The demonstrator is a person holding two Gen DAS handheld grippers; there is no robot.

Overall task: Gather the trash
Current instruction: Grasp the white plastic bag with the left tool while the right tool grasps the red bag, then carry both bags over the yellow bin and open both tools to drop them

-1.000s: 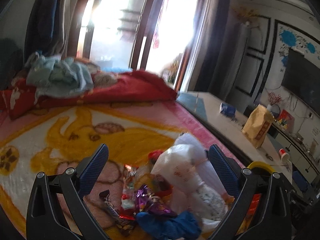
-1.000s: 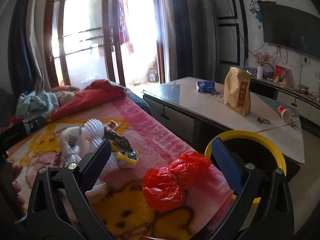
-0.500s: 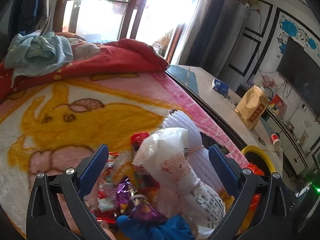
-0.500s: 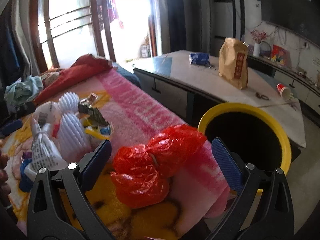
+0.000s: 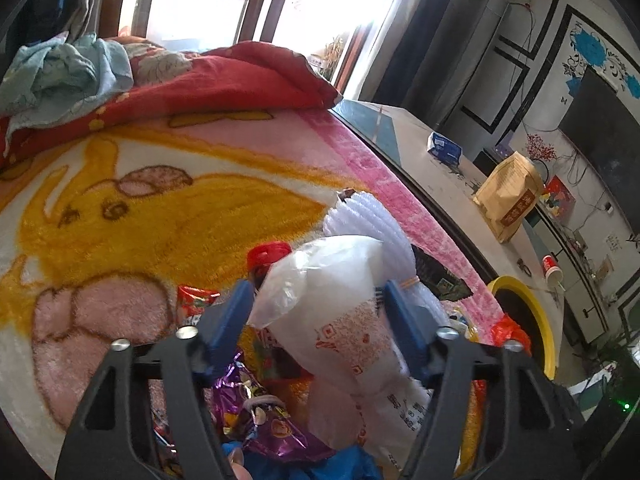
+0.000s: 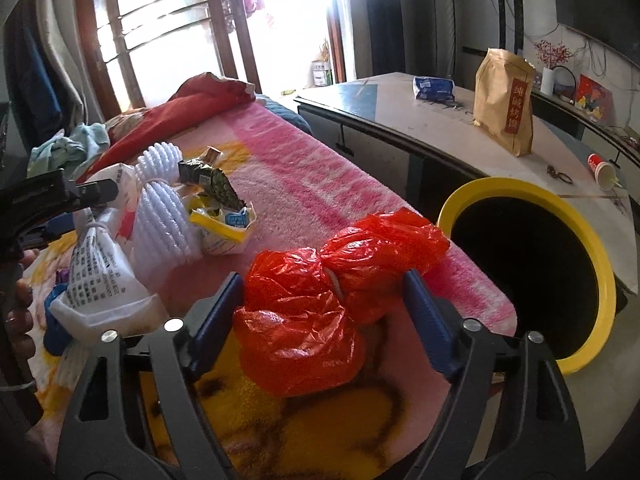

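Flanking a white plastic bag (image 5: 320, 312) on the bed (image 5: 160, 200), the left gripper (image 5: 320, 312) jaws touch its sides. Right gripper (image 6: 324, 300) jaws pinch a red bag (image 6: 316, 300) near the yellow-rimmed bin (image 6: 600, 264).

Two black plastic hand-held grippers, blue-padded fingers.
Left gripper (image 5: 318, 314) and right gripper (image 6: 324, 304) both show round silver screws; bare fingertips (image 6: 18, 322) peek in far left.

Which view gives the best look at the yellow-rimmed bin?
The right wrist view. There the yellow-rimmed bin shows almost its whole rim and dark opening, just past the red plastic bag. In the left wrist view only an arc of its rim shows beyond the bed's edge, small and partly hidden.
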